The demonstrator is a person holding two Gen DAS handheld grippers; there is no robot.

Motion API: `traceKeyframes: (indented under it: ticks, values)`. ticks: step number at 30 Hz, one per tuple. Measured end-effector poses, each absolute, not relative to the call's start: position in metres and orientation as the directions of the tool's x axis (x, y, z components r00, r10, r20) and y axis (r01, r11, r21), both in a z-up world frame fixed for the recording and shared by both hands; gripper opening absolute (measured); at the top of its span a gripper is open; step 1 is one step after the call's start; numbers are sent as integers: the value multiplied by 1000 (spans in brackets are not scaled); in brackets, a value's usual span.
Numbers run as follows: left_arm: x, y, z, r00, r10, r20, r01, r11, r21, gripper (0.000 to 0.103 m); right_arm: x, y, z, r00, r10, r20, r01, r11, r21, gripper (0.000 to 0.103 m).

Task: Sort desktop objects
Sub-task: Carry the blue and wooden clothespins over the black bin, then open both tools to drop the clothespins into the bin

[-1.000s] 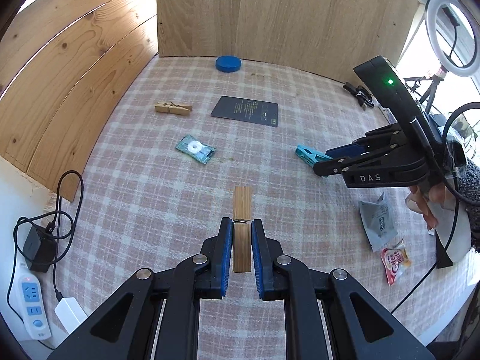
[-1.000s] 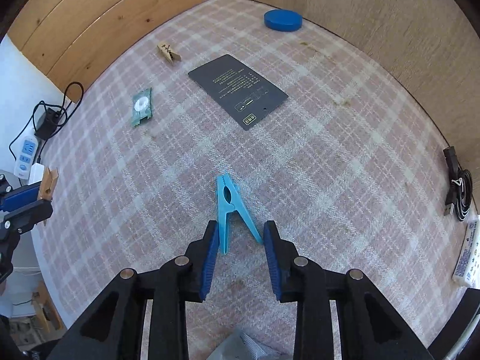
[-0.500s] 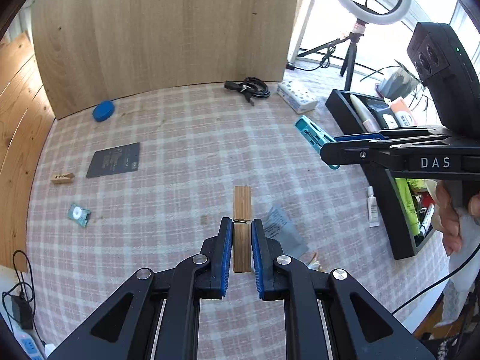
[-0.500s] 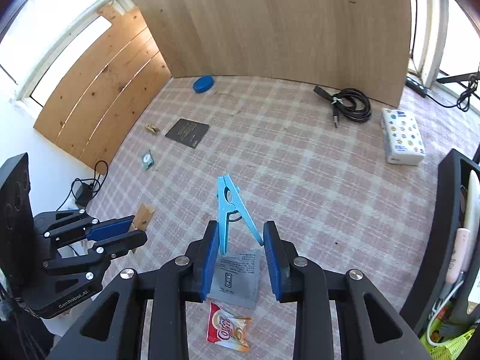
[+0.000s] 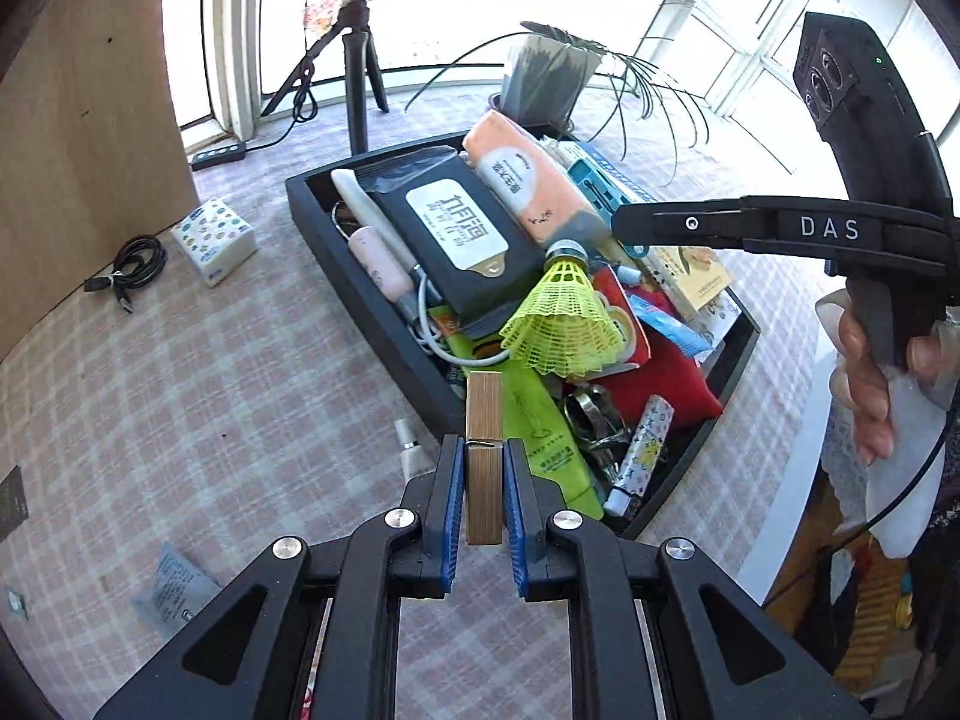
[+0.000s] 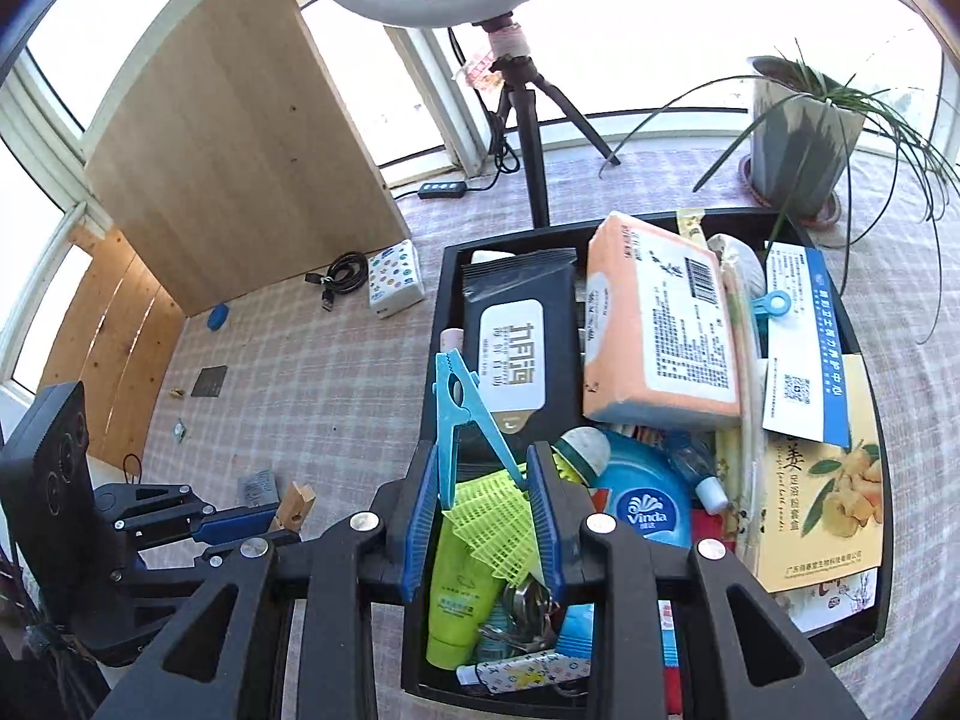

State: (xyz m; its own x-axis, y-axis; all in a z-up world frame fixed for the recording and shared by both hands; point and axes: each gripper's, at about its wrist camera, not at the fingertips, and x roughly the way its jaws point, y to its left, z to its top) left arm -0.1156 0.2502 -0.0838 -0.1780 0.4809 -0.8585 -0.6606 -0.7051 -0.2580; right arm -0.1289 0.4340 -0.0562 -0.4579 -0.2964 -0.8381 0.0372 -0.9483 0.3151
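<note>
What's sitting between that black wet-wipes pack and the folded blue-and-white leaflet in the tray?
In the right wrist view, a peach-orange tissue pack lies between the black wet-wipes pack and the blue-and-white leaflet, inside the black tray.

Black tray [image 6: 445, 276] piled full: wet-wipes pack [image 6: 516, 354], orange tissue pack [image 6: 654, 324], yellow shuttlecock [image 5: 561, 324] on top, no bare floor inside. Open checked tablecloth [image 5: 210, 408] left of tray. Ring-light tripod [image 6: 534, 138] and potted plant [image 6: 798, 138] block far side.
</note>
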Motion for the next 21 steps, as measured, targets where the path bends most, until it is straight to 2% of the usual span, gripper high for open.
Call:
traceKeyframes:
  ticks: [6,12,15,16,17,21]
  values:
    - [-99,302,-93,-119,476,-871,-723,-643,-253,14,-112,486,-67,-467,-243,-850,-77,-947,313,27]
    - [-94,324,-94,-102,484,-869,-749,-613,-254,14,-107,500,-74,-462,-226,-857,-104,-946,306,27]
    - [-91,327,-92,-94,496,-863,-764,-592,-257,17,-108,501,-71,-479,-208,-853,-110,-950,293,31]
    - [-90,326,-92,-92,495,-864,-765,-590,-256,17,-108,501,-70,-477,-205,-855,-115,-949,292,39]
    - [-88,325,-91,-103,491,-865,-765,-595,-247,17,-108,502,-70,-477,-207,-854,-121,-947,297,42]
    - [-88,316,-92,-120,479,-870,-755,-612,-233,17,-106,502,-68,-486,-210,-849,-128,-943,306,43]
